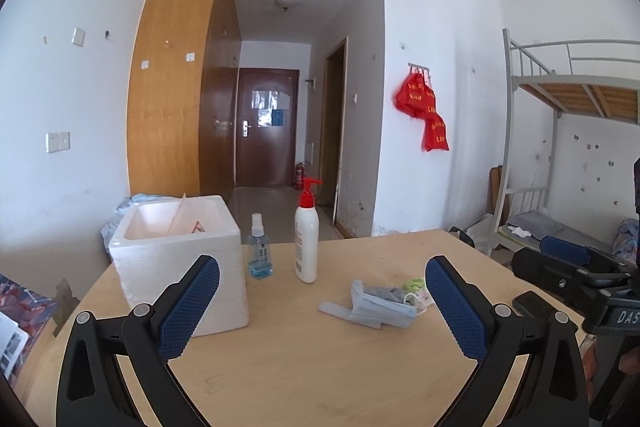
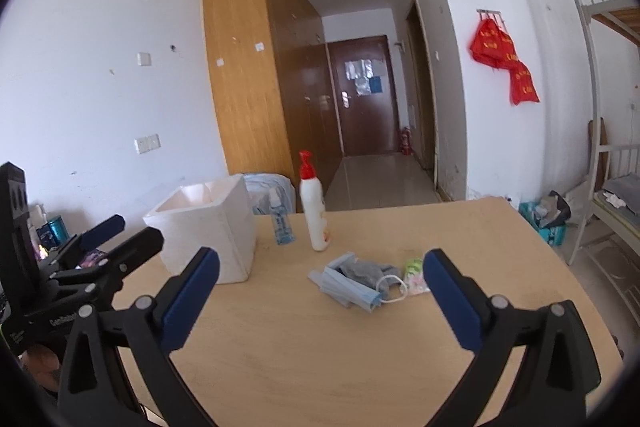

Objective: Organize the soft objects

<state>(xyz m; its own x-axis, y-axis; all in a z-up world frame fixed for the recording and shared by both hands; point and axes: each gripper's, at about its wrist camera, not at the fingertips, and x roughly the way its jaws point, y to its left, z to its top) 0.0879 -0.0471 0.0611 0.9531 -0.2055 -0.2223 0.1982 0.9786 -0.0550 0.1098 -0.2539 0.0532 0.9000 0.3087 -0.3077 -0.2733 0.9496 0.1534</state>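
Both hand-held grippers gape wide, nothing between the blue pads. Left hand-held gripper (image 1: 322,301) and right hand-held gripper (image 2: 321,291) hover low over the counter (image 1: 304,379), neither touching anything. Soft pile sits mid-counter: blue face masks (image 2: 352,293) stacked flat, grey cloth (image 2: 368,271) on top toward the back, small green-pink packet (image 2: 414,273) just beside at 3 o'clock. From the left gripper the pile lies at about 1 o'clock; from the right, near 12. Mask stack's long axis runs slantwise, far-left to near-right in the right wrist view. Right looks nearer and better lined up, my call. White foam box (image 1: 180,247) at 10 o'clock, likely destination. Spray bottle (image 1: 259,247), pump bottle (image 1: 306,239) stand behind the pile.
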